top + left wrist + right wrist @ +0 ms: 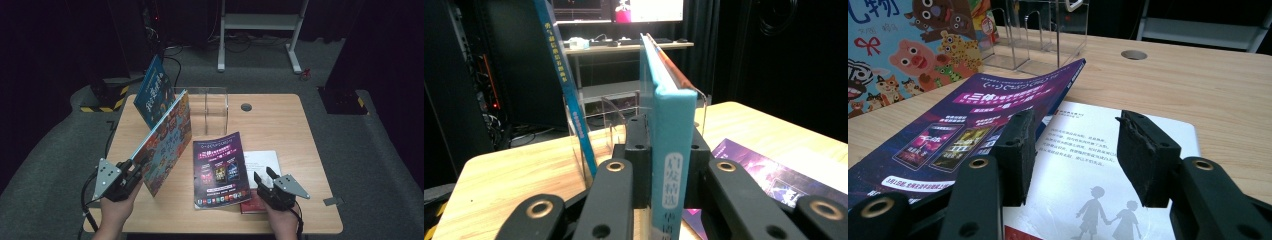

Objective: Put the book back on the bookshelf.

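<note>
A colourful picture book (167, 137) stands on edge at the table's left, tilted up off the wood. My left gripper (139, 167) is shut on its near lower corner; in the left gripper view the jaws clamp the book's teal spine (670, 165). A purple magazine (220, 170) lies flat in the middle, partly over a white book (262, 162). My right gripper (265, 175) hovers low over that white book (1098, 170), open, with nothing between its pads (1018, 150).
A clear acrylic rack (209, 111) stands at the back centre, with a blue book (154, 90) leaning at its left end. A round cable hole (246, 106) sits behind it. The right half of the wooden table (290, 130) is bare. Dark floor and a metal stand lie beyond.
</note>
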The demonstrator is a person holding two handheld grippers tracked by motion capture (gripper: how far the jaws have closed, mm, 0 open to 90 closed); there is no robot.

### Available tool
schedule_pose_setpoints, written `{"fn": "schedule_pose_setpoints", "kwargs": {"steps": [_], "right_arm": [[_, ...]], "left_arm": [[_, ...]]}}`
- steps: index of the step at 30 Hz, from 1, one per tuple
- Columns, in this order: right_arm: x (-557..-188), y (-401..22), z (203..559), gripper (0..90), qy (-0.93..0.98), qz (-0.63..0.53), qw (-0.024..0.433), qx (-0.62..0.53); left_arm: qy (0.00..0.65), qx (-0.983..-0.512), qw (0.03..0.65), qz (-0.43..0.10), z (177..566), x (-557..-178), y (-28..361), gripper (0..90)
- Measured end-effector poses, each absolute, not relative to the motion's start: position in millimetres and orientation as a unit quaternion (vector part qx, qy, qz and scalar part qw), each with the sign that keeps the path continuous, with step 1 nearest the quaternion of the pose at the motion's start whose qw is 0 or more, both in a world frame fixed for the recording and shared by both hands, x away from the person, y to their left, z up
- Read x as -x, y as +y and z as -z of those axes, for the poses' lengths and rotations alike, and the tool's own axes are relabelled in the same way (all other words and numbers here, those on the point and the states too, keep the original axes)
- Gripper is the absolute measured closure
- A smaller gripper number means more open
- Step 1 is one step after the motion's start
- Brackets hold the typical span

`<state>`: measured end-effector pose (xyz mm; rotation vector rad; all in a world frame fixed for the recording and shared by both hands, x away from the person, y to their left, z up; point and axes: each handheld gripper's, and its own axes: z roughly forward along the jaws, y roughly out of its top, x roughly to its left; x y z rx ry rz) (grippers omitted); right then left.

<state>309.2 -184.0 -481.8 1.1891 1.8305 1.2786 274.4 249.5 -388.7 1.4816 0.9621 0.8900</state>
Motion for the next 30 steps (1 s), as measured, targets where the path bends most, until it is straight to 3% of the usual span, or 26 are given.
{"fn": "schedule_pose_setpoints", "kwargs": {"steps": [30], "right_arm": [[-308.9,-184.3,482.4,49.6,0.688,-0.485,0.296,-0.452]], "left_arm": [[0.409,-0.611,0.567,-0.371,388.6,-277.7,253.1,80.4]]}}
